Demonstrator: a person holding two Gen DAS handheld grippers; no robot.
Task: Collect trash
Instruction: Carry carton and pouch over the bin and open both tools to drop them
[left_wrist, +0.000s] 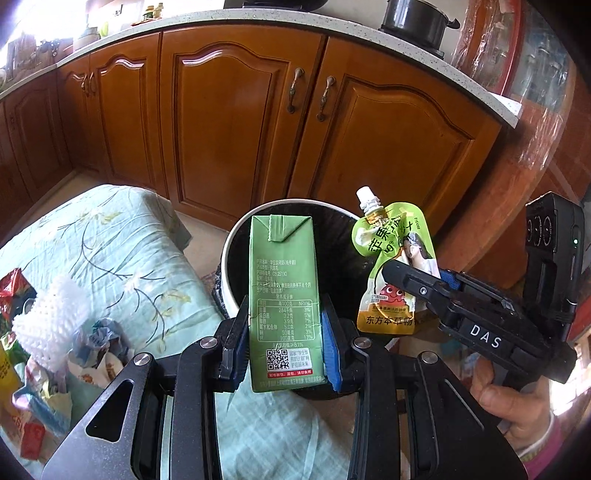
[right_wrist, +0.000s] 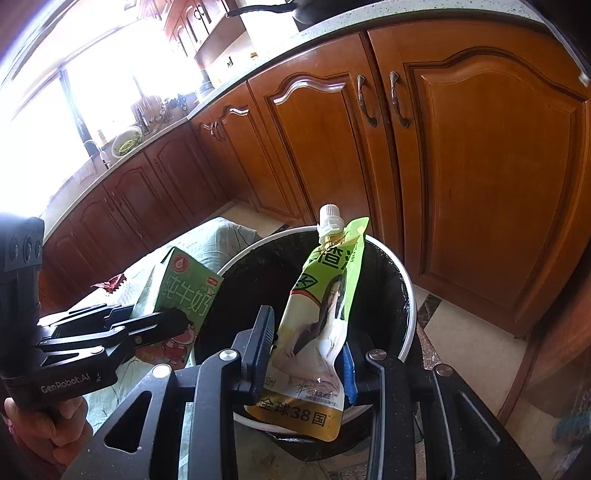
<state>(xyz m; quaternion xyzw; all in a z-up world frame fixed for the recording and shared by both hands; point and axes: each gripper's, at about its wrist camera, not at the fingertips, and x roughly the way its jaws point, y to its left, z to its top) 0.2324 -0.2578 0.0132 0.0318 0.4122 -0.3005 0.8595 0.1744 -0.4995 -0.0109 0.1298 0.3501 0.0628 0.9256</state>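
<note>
My left gripper (left_wrist: 284, 332) is shut on a green milk carton (left_wrist: 282, 295) and holds it upright over the near rim of a white trash bin with a black liner (left_wrist: 236, 236). My right gripper (right_wrist: 308, 354) is shut on a green and yellow spouted drink pouch (right_wrist: 317, 332), upright above the same bin (right_wrist: 406, 280). In the left wrist view the pouch (left_wrist: 391, 266) and right gripper (left_wrist: 424, 280) are to the right of the carton. In the right wrist view the carton (right_wrist: 184, 291) and left gripper (right_wrist: 159, 328) are at the left.
A table with a pale green floral cloth (left_wrist: 122, 236) is left of the bin, with white foam netting (left_wrist: 51, 325) and several crumpled wrappers (left_wrist: 40, 387) on it. Wooden cabinets (left_wrist: 229, 122) stand close behind the bin. Tiled floor (right_wrist: 465, 339) lies to the right.
</note>
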